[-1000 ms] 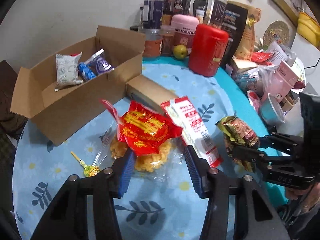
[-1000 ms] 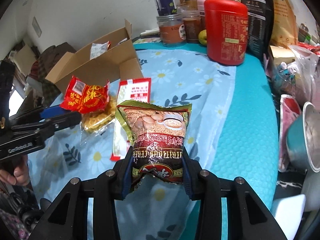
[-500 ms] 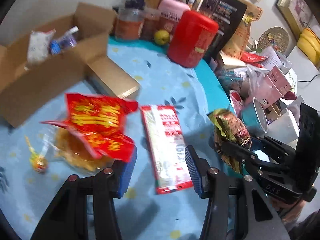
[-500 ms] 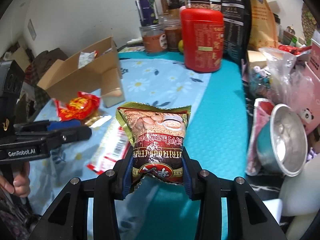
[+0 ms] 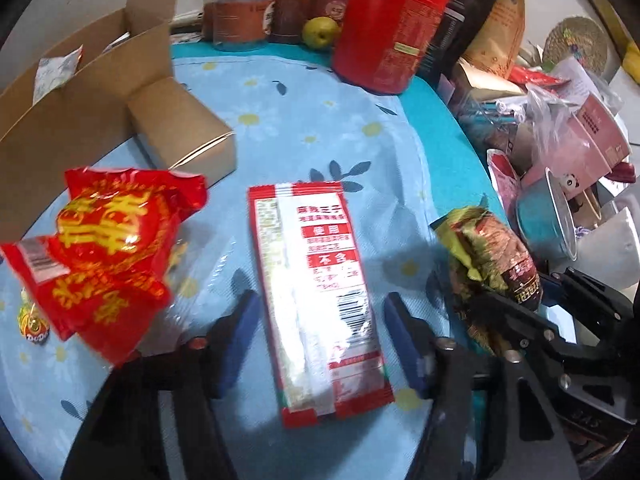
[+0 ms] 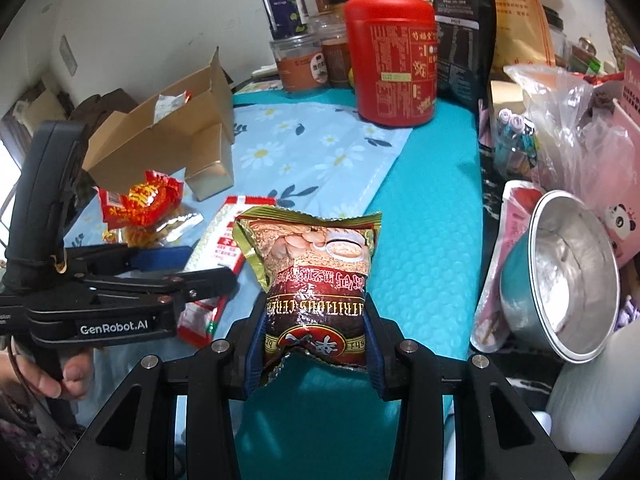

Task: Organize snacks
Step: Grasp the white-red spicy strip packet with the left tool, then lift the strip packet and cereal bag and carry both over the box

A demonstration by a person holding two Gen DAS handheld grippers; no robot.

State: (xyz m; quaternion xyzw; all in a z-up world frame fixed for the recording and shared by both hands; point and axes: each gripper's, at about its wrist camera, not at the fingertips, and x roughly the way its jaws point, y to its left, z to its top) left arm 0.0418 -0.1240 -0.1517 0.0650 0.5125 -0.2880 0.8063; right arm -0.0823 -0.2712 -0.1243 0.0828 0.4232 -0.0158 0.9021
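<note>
Right claw (image 6: pixel 314 354) clamps crinkly foil cereal bag (image 6: pixel 316 276), off the counter (image 6: pixel 432 216). Left claw (image 5: pixel 318 328) opening astride flat red-white packet (image 5: pixel 316 292), mid-counter. Cardboard box (image 5: pixel 80 120), left edge, holds a white sachet (image 5: pixel 54 72).

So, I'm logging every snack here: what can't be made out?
- Cardboard box contents: left wrist view, front wall hides all but one white packet.
- Candy: left wrist view, red bag covers most.
- Back jars: labels too small.
</note>
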